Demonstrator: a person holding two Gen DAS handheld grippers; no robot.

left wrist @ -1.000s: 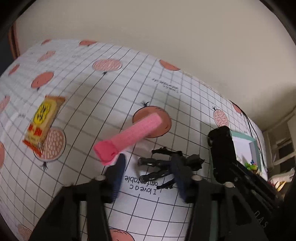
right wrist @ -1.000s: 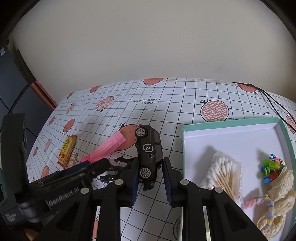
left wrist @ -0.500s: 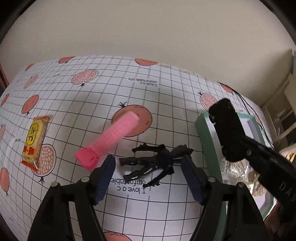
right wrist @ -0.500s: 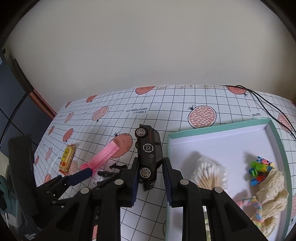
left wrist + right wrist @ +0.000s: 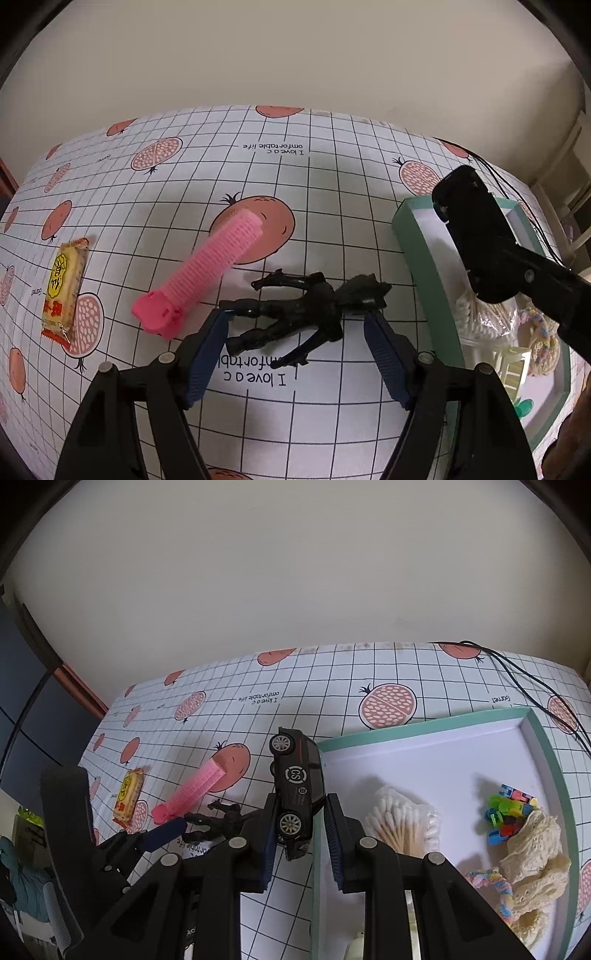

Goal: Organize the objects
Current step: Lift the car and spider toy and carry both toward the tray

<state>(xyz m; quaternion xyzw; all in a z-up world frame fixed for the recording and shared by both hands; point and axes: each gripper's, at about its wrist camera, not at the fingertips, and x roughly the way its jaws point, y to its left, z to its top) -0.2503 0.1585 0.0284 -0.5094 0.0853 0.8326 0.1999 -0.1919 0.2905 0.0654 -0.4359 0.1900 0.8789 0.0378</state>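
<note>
The left gripper [image 5: 297, 328] stands spread wide over the gridded tablecloth [image 5: 332, 166], its blue pads [image 5: 205, 354] on either side of a black action figure [image 5: 306, 314] that lies flat between the tips, untouched as far as the view shows. Just beyond it at 10 o'clock lies a pink hair roller [image 5: 207, 275], its far end over a printed pomegranate. Well apart at 9 o'clock rests a yellow snack packet [image 5: 64, 288]. At 3 o'clock sits the green-rimmed tray [image 5: 424, 280].

The right gripper [image 5: 297, 834] pinches a black toy car [image 5: 297, 786] by its sides, nose pointing away, held above the tray's left edge [image 5: 406, 731]. Inside the tray, from near to far, lie a pastel rope [image 5: 491, 890] and a cream lace piece [image 5: 535, 853] at 4 o'clock, a bundle of cotton swabs [image 5: 402, 823] at 2 o'clock, and a small coloured block toy [image 5: 509, 808] farther right. A black cable [image 5: 535, 686] trails across the cloth beyond the tray at 1 o'clock
</note>
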